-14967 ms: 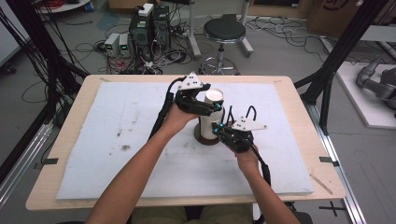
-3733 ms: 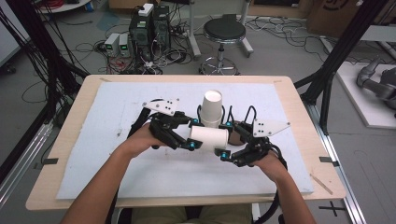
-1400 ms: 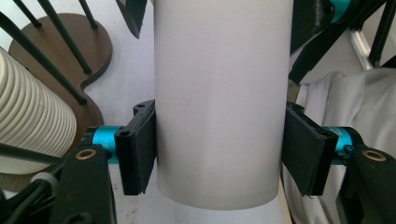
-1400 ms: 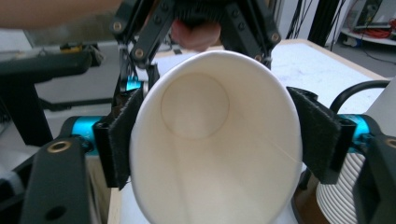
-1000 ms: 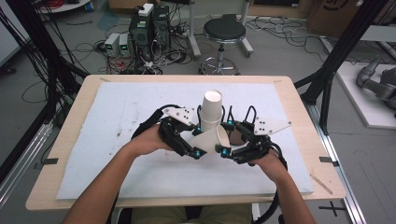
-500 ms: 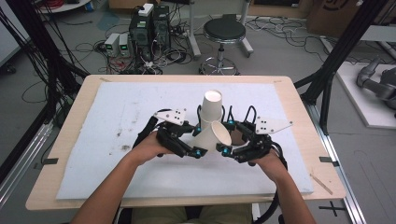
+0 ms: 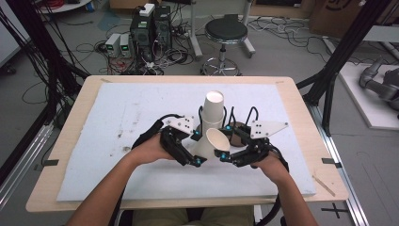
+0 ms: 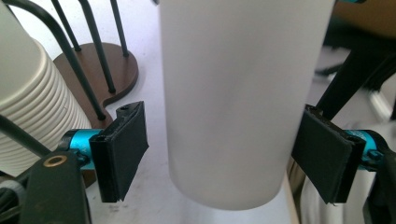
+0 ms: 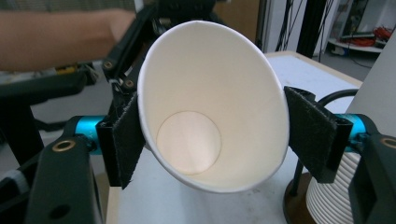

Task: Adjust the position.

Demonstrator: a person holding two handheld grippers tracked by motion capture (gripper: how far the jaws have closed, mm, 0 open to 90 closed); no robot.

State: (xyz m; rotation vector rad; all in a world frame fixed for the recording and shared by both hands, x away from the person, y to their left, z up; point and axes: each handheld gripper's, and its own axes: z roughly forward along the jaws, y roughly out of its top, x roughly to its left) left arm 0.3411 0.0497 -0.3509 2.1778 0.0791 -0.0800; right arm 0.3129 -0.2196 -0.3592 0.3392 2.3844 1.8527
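Note:
A single white paper cup [image 7: 206, 145] hangs tilted over the white mat, mouth toward my right hand. My left gripper [image 7: 197, 149] straddles its base end. In the left gripper view the cup [image 8: 233, 102] sits between the pads [image 8: 122, 149] with a gap on the left side. These jaws have just been opening, so my left gripper [image 8: 219, 158] is open. My right gripper [image 9: 215, 135] has been closing, and both its pads [image 9: 126, 140] press the cup's rim [image 9: 210, 93] into an oval. In the high view the right gripper [image 7: 224, 140] is at the cup's mouth.
A tall stack of paper cups [image 7: 214, 109] stands in a black wire holder on a brown base [image 7: 241, 128] just behind both hands; it shows close by as the stack [image 8: 28, 107] and the stack [image 9: 327, 196]. The white mat [image 7: 117, 122] covers the wooden table [image 7: 301, 113].
The left jaws have spread off the cup, which now rests in the right gripper's grip. The cup has tipped, its mouth turned more upward and toward the right hand.

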